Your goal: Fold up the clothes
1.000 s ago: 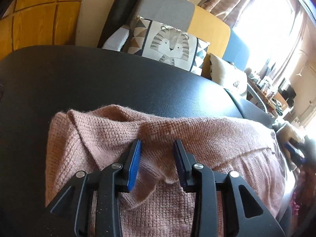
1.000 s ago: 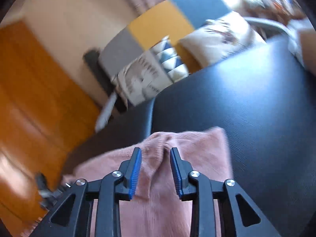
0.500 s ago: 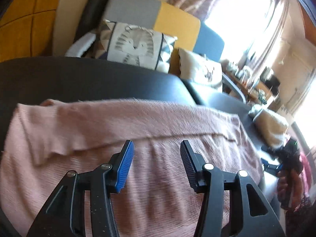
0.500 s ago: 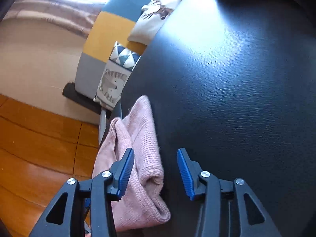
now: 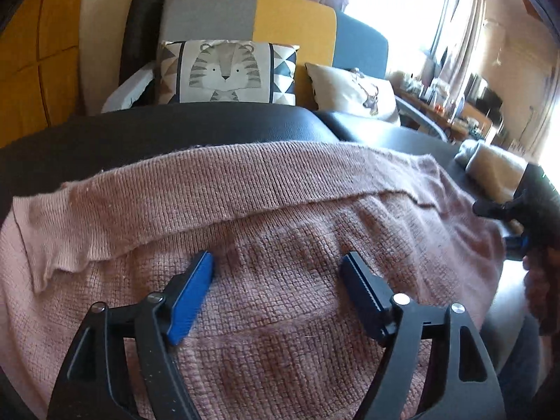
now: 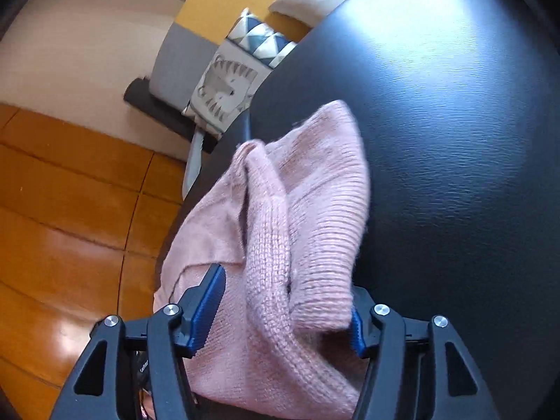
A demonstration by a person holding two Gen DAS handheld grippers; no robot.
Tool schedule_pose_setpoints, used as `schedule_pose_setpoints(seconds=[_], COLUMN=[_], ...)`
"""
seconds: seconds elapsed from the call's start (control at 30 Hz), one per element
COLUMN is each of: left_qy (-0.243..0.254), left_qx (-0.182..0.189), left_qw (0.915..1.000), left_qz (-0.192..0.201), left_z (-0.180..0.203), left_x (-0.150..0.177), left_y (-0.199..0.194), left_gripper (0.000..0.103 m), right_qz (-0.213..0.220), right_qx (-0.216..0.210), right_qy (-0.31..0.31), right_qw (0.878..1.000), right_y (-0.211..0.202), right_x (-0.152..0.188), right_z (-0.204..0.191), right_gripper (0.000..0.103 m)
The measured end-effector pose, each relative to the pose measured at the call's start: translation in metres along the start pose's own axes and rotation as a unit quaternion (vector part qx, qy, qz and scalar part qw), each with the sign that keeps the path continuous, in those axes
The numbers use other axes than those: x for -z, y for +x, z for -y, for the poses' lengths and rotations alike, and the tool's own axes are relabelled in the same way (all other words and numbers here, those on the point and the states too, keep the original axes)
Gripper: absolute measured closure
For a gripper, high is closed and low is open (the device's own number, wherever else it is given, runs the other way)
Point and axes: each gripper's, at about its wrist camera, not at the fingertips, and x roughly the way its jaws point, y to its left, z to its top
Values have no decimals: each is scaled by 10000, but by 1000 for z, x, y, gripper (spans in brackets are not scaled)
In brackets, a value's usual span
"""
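Note:
A pink knit sweater (image 5: 280, 301) lies spread on the black leather surface (image 5: 196, 126), with one sleeve (image 5: 217, 189) folded across its far edge. My left gripper (image 5: 278, 262) hovers over the sweater's body. Its jaws are opening and nothing sits between them. In the right wrist view the sweater's bunched end (image 6: 308, 210) lies between the fingers of my right gripper (image 6: 285, 290). Those jaws are opening too, and the knit hangs loose, hiding the right fingertip. In the left wrist view the right gripper (image 5: 514, 224) shows at the sweater's right end, held by a hand.
A sofa (image 5: 294, 14) in grey, yellow and blue stands behind the surface, with a tiger cushion (image 5: 224, 70) and a deer cushion (image 5: 353, 91). A beige folded garment (image 5: 497, 171) lies at the far right. Orange wooden floor (image 6: 70, 210) runs along the surface's left edge.
The left gripper let go of a pinched fold and its jaws widened; the sweater now lies flatter. The right gripper released its pinch, swung and sank, and its wider jaws now straddle the sweater's end.

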Motion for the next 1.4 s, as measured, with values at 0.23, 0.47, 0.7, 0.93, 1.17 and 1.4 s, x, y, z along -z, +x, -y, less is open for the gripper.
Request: schedule_pose_setpoints(seconds=[0.23, 0.47, 0.7, 0.93, 1.17, 1.4], left_qy=[18, -274, -713, -894, -841, -422], left_qx=[-35, -300, -656, -638, -134, -245], left_qw=[10000, 9991, 9953, 9929, 9958, 9987], left_qz=[-2, -154, -49, 446, 322, 112], left_z=[1, 3, -7, -9, 12, 30], left_x=[2, -8, -22, -32, -43, -25], left_y=[0, -8, -14, -31, -5, 32], left_gripper=[22, 21, 21, 21, 51, 78], right_qz=[-5, 115, 217, 250, 206, 309], right_qx=[292, 311, 340, 362, 340, 511], right_qy=[-203, -45, -220, -285, -262, -513], right_qw=[9994, 9994, 9989, 9986, 9989, 9969], right_y=[14, 14, 8, 7, 9, 11], right_x=[9, 12, 17, 18, 16, 19], right_z=[-10, -1, -2, -3, -3, -11], right_gripper=[68, 80, 80, 80, 80, 79])
